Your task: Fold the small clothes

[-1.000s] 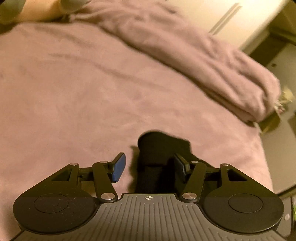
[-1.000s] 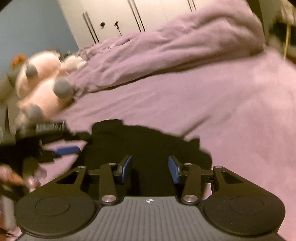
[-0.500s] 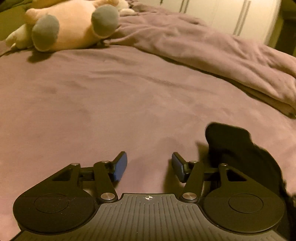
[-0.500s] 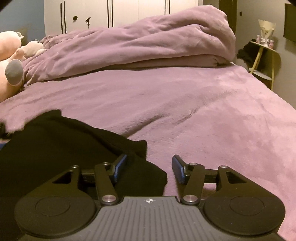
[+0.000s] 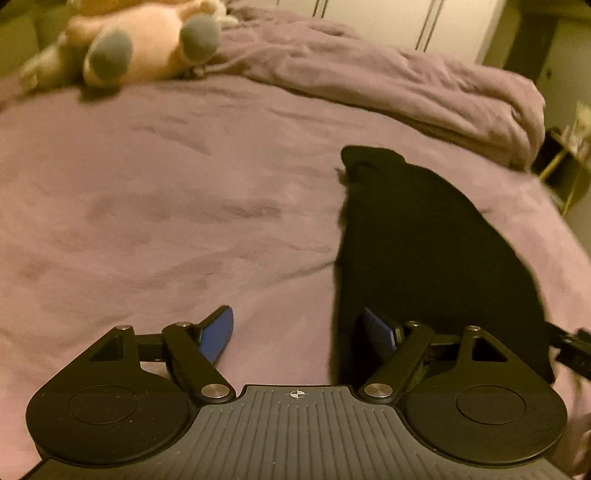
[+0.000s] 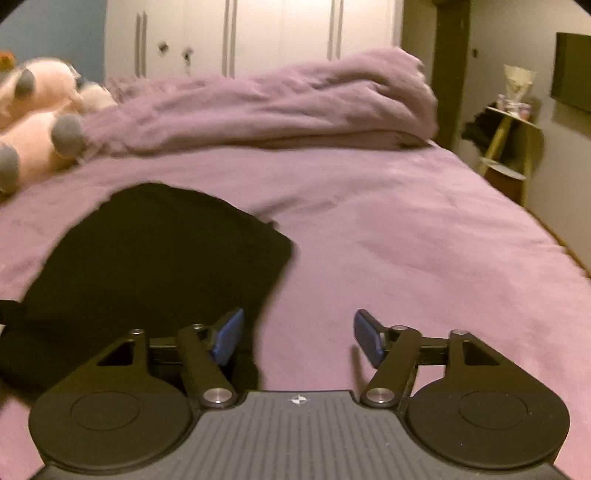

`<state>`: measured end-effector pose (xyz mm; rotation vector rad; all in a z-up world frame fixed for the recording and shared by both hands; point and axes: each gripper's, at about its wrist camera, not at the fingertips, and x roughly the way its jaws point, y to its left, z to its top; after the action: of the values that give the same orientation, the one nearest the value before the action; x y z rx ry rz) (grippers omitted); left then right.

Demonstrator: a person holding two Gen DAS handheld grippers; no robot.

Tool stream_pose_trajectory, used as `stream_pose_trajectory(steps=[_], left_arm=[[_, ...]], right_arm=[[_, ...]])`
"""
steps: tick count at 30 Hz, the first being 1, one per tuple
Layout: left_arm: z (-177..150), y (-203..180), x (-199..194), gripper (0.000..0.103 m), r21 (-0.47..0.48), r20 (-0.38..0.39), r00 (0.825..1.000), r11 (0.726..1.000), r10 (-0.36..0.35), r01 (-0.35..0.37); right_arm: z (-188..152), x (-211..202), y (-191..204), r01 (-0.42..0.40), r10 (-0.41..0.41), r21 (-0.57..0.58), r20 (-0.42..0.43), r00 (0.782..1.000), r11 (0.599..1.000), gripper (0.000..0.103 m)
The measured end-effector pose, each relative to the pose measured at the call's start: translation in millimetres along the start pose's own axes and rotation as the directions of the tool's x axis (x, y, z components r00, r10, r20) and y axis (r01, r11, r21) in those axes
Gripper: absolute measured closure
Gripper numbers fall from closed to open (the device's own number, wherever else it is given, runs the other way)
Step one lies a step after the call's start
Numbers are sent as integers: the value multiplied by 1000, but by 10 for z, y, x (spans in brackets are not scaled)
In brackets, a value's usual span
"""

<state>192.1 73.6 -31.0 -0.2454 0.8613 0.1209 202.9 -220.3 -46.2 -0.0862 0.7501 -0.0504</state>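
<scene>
A small black garment (image 5: 424, 251) lies flat on the purple bed cover (image 5: 166, 206); it also shows in the right wrist view (image 6: 159, 258). My left gripper (image 5: 299, 332) is open and empty at the garment's left near edge, its right finger over the cloth. My right gripper (image 6: 299, 336) is open and empty at the garment's right near edge, its left finger over the cloth. A bit of the right gripper (image 5: 570, 350) shows at the right rim of the left wrist view.
A rumpled purple duvet (image 6: 266, 107) lies across the far end of the bed. A pink plush toy (image 5: 140, 44) lies at the far left. A small side table (image 6: 509, 144) stands beyond the bed's right edge. White wardrobe doors (image 6: 251, 33) stand behind.
Both grippers have opened wider and pulled back and apart. The garment now lies spread flatter between them, where a second ago it was bunched under both grippers.
</scene>
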Motion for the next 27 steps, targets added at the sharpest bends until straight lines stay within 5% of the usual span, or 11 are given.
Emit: stream_pose_trajectory(steps=[2, 4, 7, 12, 19, 27], left_arm=[[-83, -10, -196, 20, 23, -19, 1000, 999, 24, -24], [-165, 4, -347, 13, 27, -41, 999, 999, 31, -30], [-289, -32, -526, 9, 44, -90, 995, 999, 34, -30], [-350, -111, -600, 8, 76, -130, 990, 996, 56, -47], [-262, -262, -621, 8, 139, -165, 982, 988, 95, -72], [-203, -440, -662, 6, 200, -155, 982, 977, 105, -73]], right_arm=[[-31, -95, -91, 17, -19, -17, -83, 996, 1000, 35], [-128, -266, -165, -68, 69, 8, -159, 985, 998, 32], [-311, -510, -84, -190, 179, -15, -271, 946, 982, 14], [-375, -768, 49, -287, 283, 35, -320, 904, 957, 5], [-113, -834, 258, -186, 165, -31, -336, 927, 982, 4], [32, -952, 344, -168, 153, -22, -321, 935, 985, 4]])
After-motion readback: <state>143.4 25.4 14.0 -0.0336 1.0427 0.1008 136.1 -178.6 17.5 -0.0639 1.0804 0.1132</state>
